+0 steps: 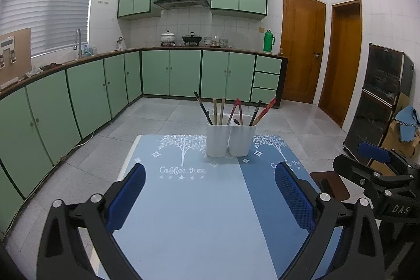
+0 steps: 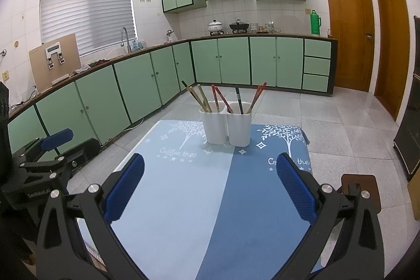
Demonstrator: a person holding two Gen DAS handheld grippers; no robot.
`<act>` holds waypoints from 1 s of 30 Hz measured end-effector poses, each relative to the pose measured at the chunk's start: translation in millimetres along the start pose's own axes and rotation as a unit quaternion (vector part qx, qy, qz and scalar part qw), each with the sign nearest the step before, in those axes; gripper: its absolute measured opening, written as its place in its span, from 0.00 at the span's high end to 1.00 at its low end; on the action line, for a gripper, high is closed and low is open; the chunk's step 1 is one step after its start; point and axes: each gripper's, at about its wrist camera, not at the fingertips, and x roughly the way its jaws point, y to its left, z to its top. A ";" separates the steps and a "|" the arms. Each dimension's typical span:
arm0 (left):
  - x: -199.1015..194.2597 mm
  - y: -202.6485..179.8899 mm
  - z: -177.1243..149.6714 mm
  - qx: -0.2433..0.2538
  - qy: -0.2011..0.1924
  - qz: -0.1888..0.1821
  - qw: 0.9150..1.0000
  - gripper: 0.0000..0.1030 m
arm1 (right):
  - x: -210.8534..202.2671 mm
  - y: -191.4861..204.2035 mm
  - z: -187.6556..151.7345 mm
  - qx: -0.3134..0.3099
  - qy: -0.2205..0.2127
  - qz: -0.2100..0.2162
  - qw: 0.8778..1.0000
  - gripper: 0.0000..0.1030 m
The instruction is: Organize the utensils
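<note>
Two white holder cups stand side by side at the far end of the table, the left cup point(image 1: 217, 139) point(image 2: 214, 126) touching the right cup point(image 1: 242, 139) point(image 2: 239, 127). Beige chopsticks point(image 1: 218, 110) and a black one lean in the left cup. Red chopsticks point(image 1: 265, 109) point(image 2: 256, 96), a black one and a dark spoon point(image 1: 237, 121) stand in the right cup. My left gripper point(image 1: 210, 167) hovers open over the near half of the blue mat point(image 1: 189, 214), holding nothing. My right gripper point(image 2: 210, 157) is likewise open and holds nothing, well short of the cups.
The mat point(image 2: 183, 201) reads "Coffee thee" and covers a small table. A brown stool point(image 2: 359, 188) point(image 1: 330, 185) stands at the table's right. Green cabinets point(image 1: 78, 96) line the left and back walls. A dark cabinet point(image 1: 380, 96) stands to the right.
</note>
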 end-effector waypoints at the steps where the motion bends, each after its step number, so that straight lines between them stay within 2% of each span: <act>1: 0.0 -0.1 -0.2 0.000 0.000 0.000 1.000 0.06 | 0.3 0.0 -0.4 0.000 0.000 0.000 1.000 0.05; 30: 1.2 -3.6 0.2 0.006 0.003 0.003 1.000 0.06 | 0.5 -0.1 -1.5 0.001 0.001 -0.001 1.000 0.05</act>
